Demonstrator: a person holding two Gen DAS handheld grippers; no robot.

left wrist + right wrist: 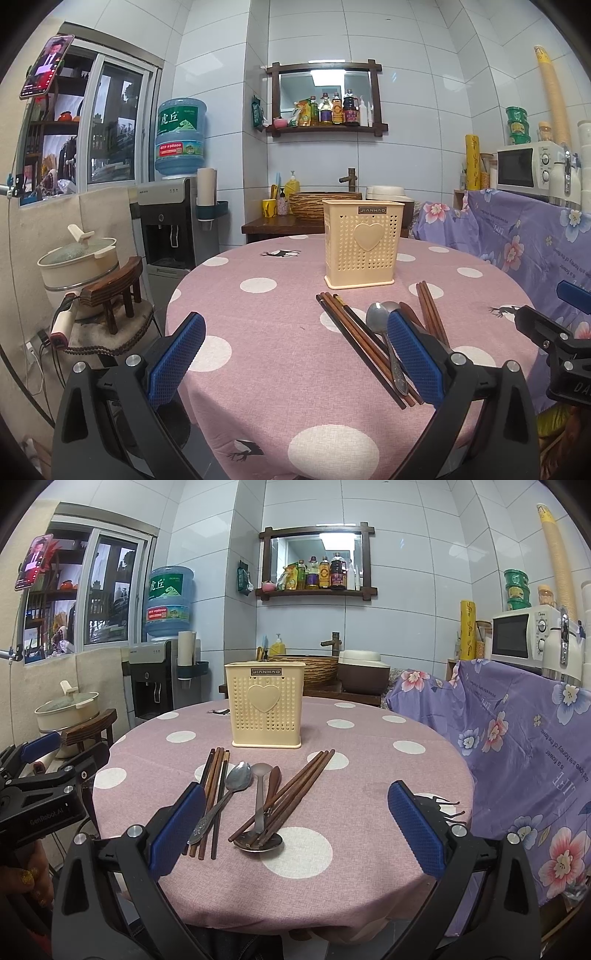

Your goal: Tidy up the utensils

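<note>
A cream perforated utensil holder [362,243] [266,709] with a heart on its front stands upright mid-table. In front of it lie a left bundle of brown chopsticks [214,794] [362,347], a metal spoon [236,777] [378,317], a second spoon [260,805] lying reversed, a small wooden spoon [274,779] and a right bundle of chopsticks [291,794] [430,310]. My left gripper [295,354] hovers open over the table's near left, empty. My right gripper [295,830] hangs open just short of the utensils, holding nothing.
The round table wears a pink polka-dot cloth [369,760]. A purple floral cover [517,738] drapes the counter at right, with a microwave [517,637] on it. A water dispenser [173,218], a pot [77,258] and a wooden stool [114,291] stand at left.
</note>
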